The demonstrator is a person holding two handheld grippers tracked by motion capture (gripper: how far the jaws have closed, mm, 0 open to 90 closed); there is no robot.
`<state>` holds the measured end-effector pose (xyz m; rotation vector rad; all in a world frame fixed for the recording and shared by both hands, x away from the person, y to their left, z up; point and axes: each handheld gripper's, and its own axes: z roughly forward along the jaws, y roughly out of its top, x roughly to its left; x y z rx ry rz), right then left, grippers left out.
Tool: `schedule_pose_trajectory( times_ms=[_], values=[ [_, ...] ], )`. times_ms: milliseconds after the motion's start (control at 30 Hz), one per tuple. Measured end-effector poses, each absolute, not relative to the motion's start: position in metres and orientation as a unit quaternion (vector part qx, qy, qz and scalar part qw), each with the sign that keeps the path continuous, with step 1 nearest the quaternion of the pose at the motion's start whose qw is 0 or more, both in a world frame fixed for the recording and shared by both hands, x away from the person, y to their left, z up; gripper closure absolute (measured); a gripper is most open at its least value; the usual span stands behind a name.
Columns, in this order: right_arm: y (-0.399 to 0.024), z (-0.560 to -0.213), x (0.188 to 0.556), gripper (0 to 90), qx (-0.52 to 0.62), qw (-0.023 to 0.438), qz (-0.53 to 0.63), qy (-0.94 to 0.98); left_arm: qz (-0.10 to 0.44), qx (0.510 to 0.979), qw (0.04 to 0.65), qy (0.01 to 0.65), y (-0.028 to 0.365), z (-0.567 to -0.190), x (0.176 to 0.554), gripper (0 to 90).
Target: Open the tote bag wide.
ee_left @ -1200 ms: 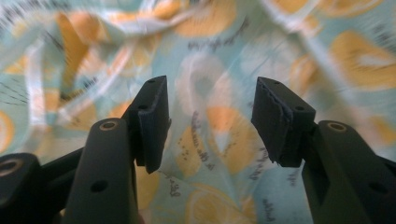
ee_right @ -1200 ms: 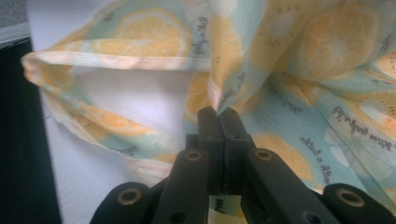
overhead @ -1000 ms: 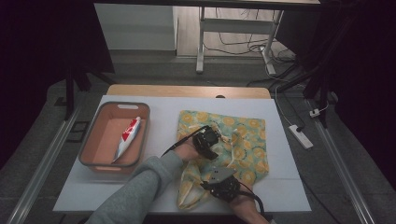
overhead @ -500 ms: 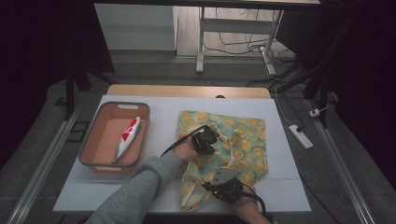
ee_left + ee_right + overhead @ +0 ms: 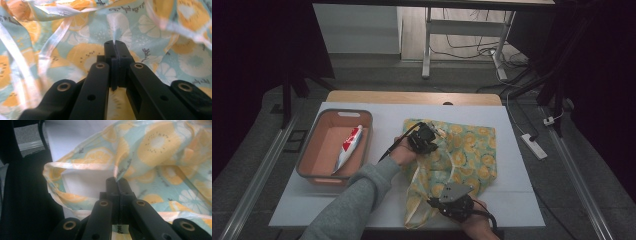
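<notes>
Left claw (image 5: 115, 45): jaws pressed together on a fold of the fruit-print cloth bag (image 5: 462, 155), pinching the upper layer near the bag's far left part. In the high view the left claw (image 5: 424, 139) sits on the bag, wrist coming in from the lower left.

Right claw (image 5: 116, 181): jaws closed on the bag's hemmed edge beside a pale strap loop; in the high view it (image 5: 455, 204) holds the near edge.

The bag lies crumpled at the middle of the white tabletop (image 5: 522, 200), mouth toward the person.

Left of it, well apart, an orange bin (image 5: 314, 150) holds a toothpaste tube (image 5: 348, 148).

Judged step: opening the bag's mouth, both layers gripped.

Next move likely calls for drawing the claws apart, lifting the top layer without losing either pinch; thin cloth could slip.
</notes>
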<state>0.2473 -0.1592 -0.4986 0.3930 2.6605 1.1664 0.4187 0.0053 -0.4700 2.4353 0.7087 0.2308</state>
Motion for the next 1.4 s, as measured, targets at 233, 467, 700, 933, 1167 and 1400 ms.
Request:
schedule_pose_trajectory(
  times_ms=[233, 467, 700, 933, 1167, 1400],
  values=[
    [-0.156, -0.494, 0.241, 89.8, 0.121, 0.097, 0.409, 0.899, 0.100, 0.904, 0.305, 0.281, 0.012, -0.459, 0.426, 89.1],
    [-0.148, -0.491, 0.228, 89.9, 0.089, 0.090, 0.411, 0.903, 0.107, 0.897, 0.300, 0.306, 0.018, -0.454, 0.444, 89.0],
    [-0.146, -0.487, 0.223, 89.8, 0.081, 0.079, 0.422, 0.900, 0.102, 0.894, 0.302, 0.314, 0.019, -0.454, 0.453, 89.0],
    [-0.143, -0.488, 0.228, 89.8, 0.085, 0.072, 0.415, 0.903, 0.102, 0.900, 0.287, 0.312, 0.011, -0.461, 0.454, 88.8],
    [-0.149, -0.494, 0.240, 88.0, 0.116, 0.073, 0.419, 0.898, 0.097, 0.903, 0.294, 0.299, 0.009, -0.454, 0.442, 61.7],
    [-0.157, -0.488, 0.241, 57.5, 0.141, 0.086, 0.441, 0.882, 0.099, 0.899, 0.310, 0.293, 0.029, -0.435, 0.411, 22.4]
  ],
)
